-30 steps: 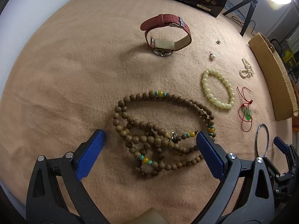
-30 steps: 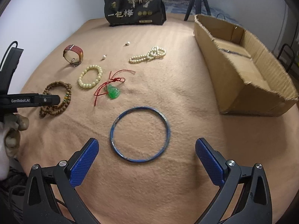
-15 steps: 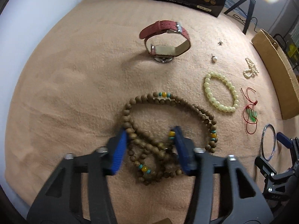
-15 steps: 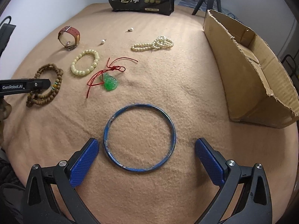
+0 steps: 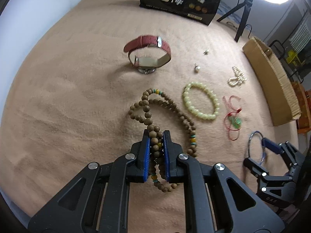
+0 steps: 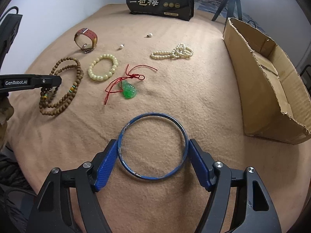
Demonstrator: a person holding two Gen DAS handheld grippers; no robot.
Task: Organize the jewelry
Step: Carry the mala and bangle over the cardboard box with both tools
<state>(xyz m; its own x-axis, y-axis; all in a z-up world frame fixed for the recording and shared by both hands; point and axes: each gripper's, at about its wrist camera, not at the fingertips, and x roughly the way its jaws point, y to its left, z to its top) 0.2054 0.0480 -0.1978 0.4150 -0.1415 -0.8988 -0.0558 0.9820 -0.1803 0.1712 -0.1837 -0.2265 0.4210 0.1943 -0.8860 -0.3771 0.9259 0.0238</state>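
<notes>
A long brown wooden bead necklace (image 5: 147, 114) lies looped on the tan blanket (image 5: 68, 97). My left gripper (image 5: 156, 134) is closing, and its blue pads pinch several strands, lifting that part off the blanket. In the right wrist view the left gripper (image 6: 56, 81) shows from the side over the wooden bead necklace (image 6: 64, 101). A blue bangle (image 6: 153, 177) lies flat on the blanket. My right gripper (image 6: 153, 141) is closing around it, one pad against each side of the ring. The left wrist view also catches the right gripper (image 5: 256, 151) at the bangle (image 5: 250, 137).
Spread on the blanket are a red-strapped watch (image 6: 86, 38), a cream bead bracelet (image 6: 97, 77), a green pendant on red cord (image 6: 129, 92), a pearl necklace (image 6: 173, 53) and two pearl earrings (image 6: 121, 47). An open cardboard box (image 6: 268, 89) stands right, a black bag (image 6: 159, 0) at the back.
My left gripper went from wide open to closed on the wooden beads and raised them a little. My right gripper moved up to the bangle and narrowed until its pads met the ring.
</notes>
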